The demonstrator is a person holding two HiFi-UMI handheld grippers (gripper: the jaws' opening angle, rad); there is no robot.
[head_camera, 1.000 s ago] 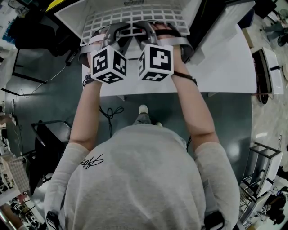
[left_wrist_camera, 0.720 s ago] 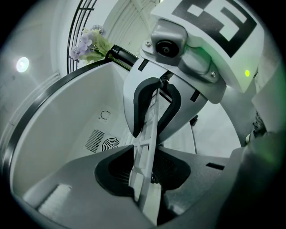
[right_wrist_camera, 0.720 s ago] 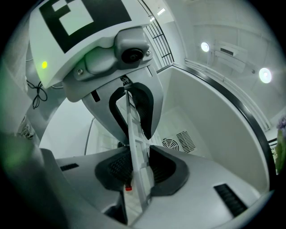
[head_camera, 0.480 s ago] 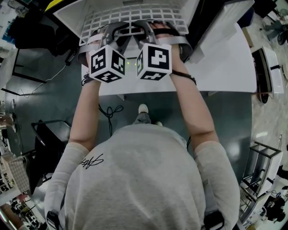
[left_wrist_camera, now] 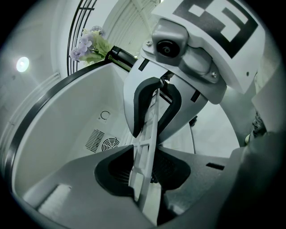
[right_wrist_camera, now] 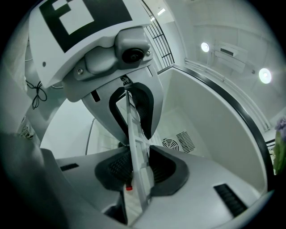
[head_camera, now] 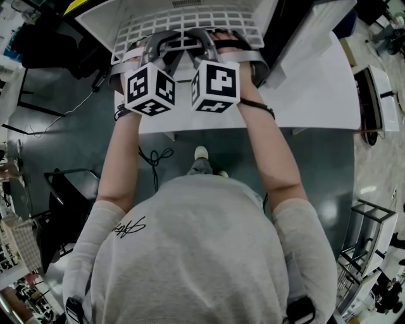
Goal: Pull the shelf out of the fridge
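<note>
Fridge (head_camera: 101,28) ahead; L gripper (left_wrist_camera: 149,166), R gripper (right_wrist_camera: 136,167) clamp shelf (head_camera: 190,22); arms outstretched.

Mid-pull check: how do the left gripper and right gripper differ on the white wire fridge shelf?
The left gripper holds the white wire shelf left of its middle, the right gripper just right of it. The left gripper's marker cube sits corner-on, showing two faces evenly; the right gripper's cube shows mostly one face. Shared: both are shut on the shelf's front edge, side by side.
</note>
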